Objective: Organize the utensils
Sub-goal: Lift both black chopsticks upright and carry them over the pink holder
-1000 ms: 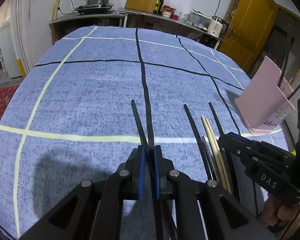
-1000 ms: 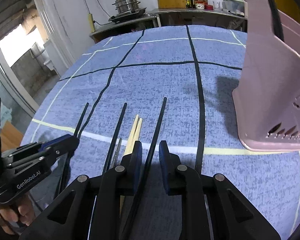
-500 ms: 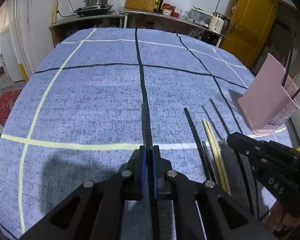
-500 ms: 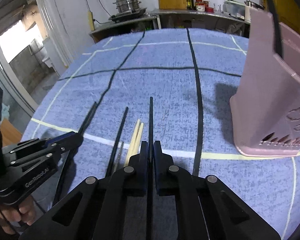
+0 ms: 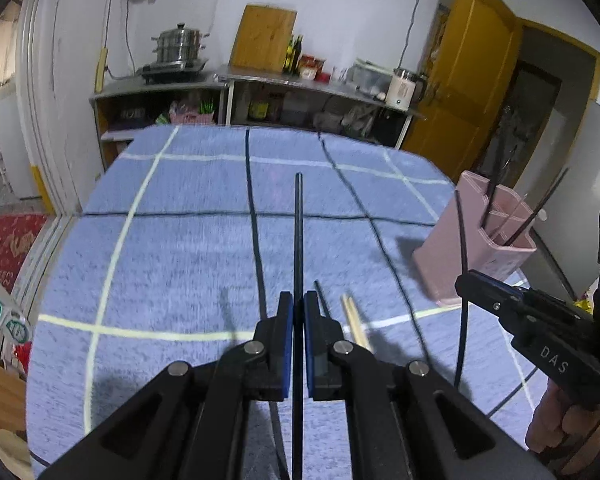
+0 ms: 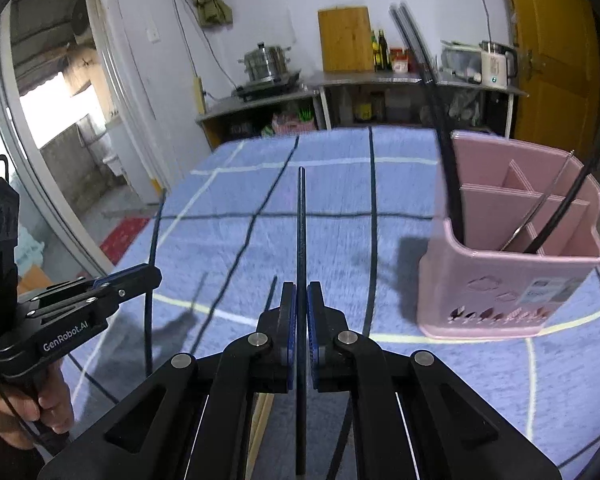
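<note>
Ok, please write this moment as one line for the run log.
left gripper: shut on black chopstick | right gripper: shut on second black chopstick | both lifted | pink holder: upright, some utensils inside

The blue checked tablecloth (image 5: 172, 264) is lying bare across its far and left areas, leaving open passage there. Obstacles are sitting nearer. The pink utensil holder (image 6: 508, 280) is standing upright at the right side, with black chopsticks (image 6: 440, 120) and a thin metal utensil (image 6: 540, 204) projecting above its rim and narrowing overhead access. Wooden chopsticks (image 5: 354, 320) and a loose black chopstick (image 5: 322, 298) are lying on the cloth between the two grippers. Each gripper is carrying a long black chopstick projecting forward, extending its reach envelope.
</note>
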`<move>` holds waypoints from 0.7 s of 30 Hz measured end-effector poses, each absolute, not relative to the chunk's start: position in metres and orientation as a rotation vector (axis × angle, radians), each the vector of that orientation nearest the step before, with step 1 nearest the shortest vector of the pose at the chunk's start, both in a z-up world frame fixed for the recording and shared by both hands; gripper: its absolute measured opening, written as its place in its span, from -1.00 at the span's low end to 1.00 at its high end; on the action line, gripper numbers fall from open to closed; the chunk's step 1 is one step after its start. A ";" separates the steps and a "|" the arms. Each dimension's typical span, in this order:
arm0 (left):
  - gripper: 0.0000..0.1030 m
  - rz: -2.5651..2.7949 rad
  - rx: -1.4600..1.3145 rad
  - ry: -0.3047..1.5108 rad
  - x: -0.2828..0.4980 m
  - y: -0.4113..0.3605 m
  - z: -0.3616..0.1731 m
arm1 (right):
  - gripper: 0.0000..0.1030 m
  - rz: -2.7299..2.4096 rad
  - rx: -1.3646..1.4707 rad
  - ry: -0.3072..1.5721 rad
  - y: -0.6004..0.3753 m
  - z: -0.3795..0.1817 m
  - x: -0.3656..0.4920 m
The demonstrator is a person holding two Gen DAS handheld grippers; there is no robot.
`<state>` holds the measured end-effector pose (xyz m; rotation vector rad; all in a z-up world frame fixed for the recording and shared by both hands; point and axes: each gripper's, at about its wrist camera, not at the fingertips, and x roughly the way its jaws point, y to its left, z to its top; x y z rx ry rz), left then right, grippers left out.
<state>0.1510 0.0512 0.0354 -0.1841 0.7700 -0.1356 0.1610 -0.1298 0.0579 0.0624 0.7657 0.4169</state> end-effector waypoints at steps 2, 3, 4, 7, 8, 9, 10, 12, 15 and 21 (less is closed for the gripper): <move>-0.89 -0.143 -0.183 0.751 0.146 0.050 0.045 | -0.90 0.417 0.067 0.749 -0.133 0.065 0.157; -0.89 -0.146 -0.182 0.744 0.144 0.050 0.048 | -0.90 0.416 0.070 0.736 -0.135 0.070 0.154; -0.89 -0.148 -0.181 0.736 0.142 0.050 0.052 | -0.90 0.415 0.072 0.727 -0.137 0.074 0.151; -0.89 -0.156 -0.178 0.715 0.137 0.048 0.064 | -0.90 0.416 0.081 0.703 -0.141 0.082 0.141; -0.89 -0.159 -0.176 0.708 0.135 0.048 0.068 | -0.90 0.417 0.084 0.696 -0.142 0.085 0.138; -0.89 -0.162 -0.176 0.704 0.134 0.046 0.070 | -0.90 0.417 0.086 0.689 -0.143 0.087 0.136; -0.89 -0.165 -0.175 0.701 0.134 0.044 0.073 | -0.90 0.417 0.088 0.683 -0.144 0.090 0.134; -0.89 -0.172 -0.171 0.691 0.132 0.041 0.079 | -0.90 0.415 0.092 0.671 -0.149 0.094 0.131; -0.89 -0.184 -0.163 0.677 0.130 0.036 0.087 | -0.90 0.410 0.100 0.655 -0.156 0.100 0.127; -0.89 -0.216 -0.149 0.655 0.128 0.022 0.102 | -0.90 0.397 0.113 0.627 -0.166 0.109 0.120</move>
